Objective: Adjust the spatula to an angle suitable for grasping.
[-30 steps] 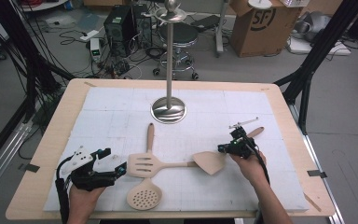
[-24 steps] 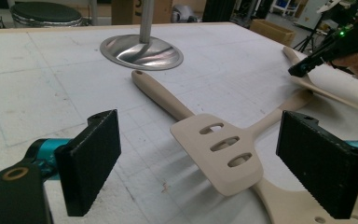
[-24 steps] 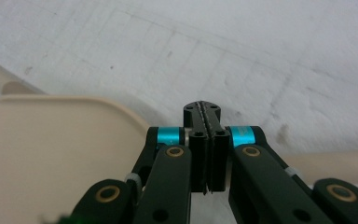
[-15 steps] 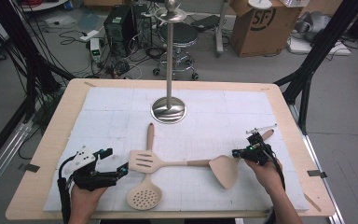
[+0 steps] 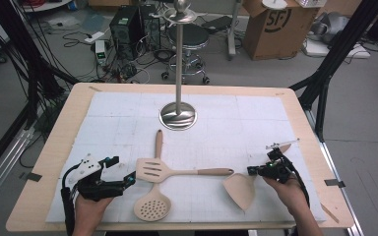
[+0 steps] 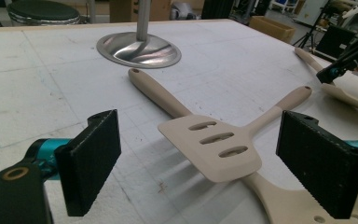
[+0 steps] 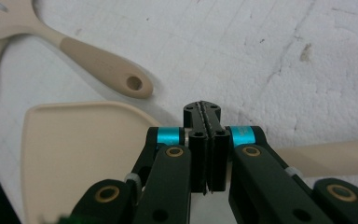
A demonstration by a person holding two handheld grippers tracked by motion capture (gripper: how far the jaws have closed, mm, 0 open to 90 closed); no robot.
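while the right gripper pinches the solid spatula at its neck with jaws shut, blade toward the table's near edge and handle running toward the right edge, the left gripper waits open just left of the slotted spatula. white mat, cluttered lab floor beyond.

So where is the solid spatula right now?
In the high view the solid spatula lies near the table's front right, its blade just left of the right gripper, right of the slotted spatula.
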